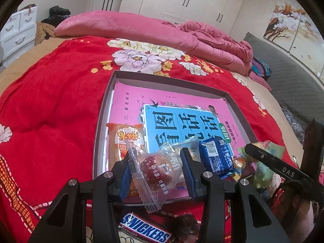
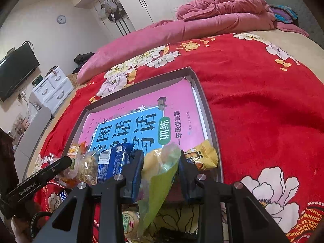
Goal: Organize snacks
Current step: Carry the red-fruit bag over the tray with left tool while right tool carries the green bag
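Grippers: left gripper (image 1: 157, 169) holds one red snack (image 1: 156, 170), right gripper (image 2: 160, 172) one green packet (image 2: 160, 174)

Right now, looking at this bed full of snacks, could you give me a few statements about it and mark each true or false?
1. The left tool grips a clear-wrapped red snack. True.
2. The right tool is empty. False: it holds a green-and-yellow packet.
3. The grey tray lies on a red flowered blanket. True.
4. The Snickers bar lies inside the tray. False: it lies on the blanket, outside.
5. A pink book lines the tray. True.
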Action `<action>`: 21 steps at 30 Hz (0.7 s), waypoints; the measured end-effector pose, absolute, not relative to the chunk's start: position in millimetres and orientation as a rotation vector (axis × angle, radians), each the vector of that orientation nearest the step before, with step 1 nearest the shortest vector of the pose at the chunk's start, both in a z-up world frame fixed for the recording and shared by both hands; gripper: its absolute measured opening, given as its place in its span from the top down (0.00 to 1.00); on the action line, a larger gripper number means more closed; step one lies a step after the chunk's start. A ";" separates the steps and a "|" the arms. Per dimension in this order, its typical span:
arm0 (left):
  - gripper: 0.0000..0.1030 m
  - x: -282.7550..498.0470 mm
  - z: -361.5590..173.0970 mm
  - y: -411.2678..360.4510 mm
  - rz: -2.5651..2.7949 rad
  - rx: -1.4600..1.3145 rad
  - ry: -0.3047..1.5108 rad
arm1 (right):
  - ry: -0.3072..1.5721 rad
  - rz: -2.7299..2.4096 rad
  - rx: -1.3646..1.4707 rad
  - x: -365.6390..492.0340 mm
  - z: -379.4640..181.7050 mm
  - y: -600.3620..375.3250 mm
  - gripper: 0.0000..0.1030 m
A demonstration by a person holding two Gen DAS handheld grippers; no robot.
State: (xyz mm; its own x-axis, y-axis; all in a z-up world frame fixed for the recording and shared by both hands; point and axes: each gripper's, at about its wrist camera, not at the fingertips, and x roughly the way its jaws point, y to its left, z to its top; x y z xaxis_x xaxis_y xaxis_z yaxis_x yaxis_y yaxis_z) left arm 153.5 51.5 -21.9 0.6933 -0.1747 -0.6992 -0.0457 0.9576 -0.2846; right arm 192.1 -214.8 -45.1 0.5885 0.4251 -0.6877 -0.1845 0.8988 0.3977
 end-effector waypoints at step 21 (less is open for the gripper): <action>0.54 157.3 -22.3 51.0 -0.071 -0.285 0.797 | 0.849 0.348 0.291 196.4 -46.3 -214.6 0.60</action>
